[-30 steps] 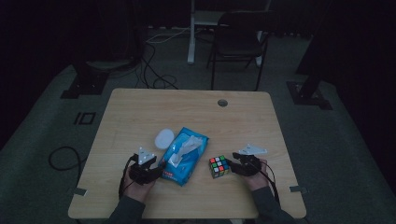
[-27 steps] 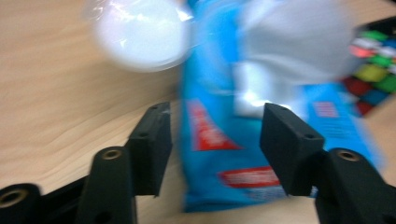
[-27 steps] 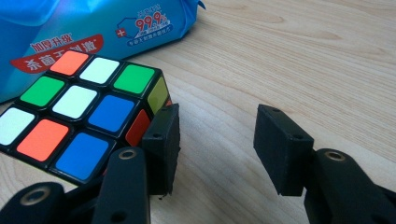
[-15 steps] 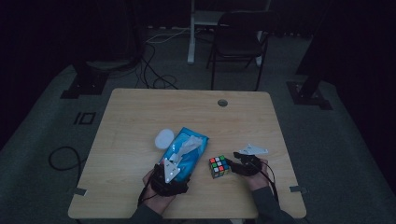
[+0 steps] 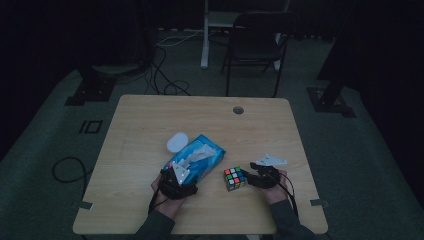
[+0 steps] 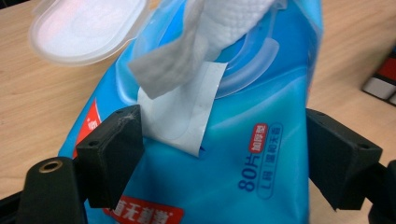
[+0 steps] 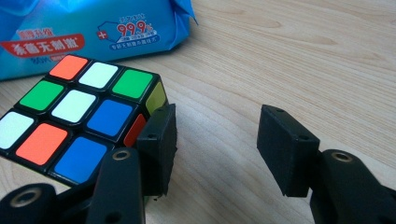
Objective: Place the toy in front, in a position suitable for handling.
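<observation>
A blue wet-wipes pack (image 5: 202, 159) (image 6: 261, 140) lies mid-table, its white lid (image 5: 176, 141) (image 6: 86, 28) flipped open and a white wipe (image 6: 224, 23) sticking out of the slot. My left gripper (image 5: 186, 170) (image 6: 224, 154) is at the pack's near end. Its jaws have just been opening and stand wide, one on each side of the pack, without visibly pressing it. A scrambled colour cube (image 5: 234, 178) (image 7: 79, 112) sits to the pack's right. My right gripper (image 5: 249, 176) (image 7: 217, 140) is just right of the cube. Its jaws have just been opening, with bare table between them and the cube outside one finger (image 7: 161, 144).
The wooden table (image 5: 150, 120) has a round cable hole (image 5: 238, 110) near its far edge. A dark chair (image 5: 255, 47) and floor cables (image 5: 165, 85) lie beyond the table. The room is dim.
My left hand has moved right, from beside the pack to its near end, and the jaws now straddle it. The right hand and the cube have stayed where they were.
</observation>
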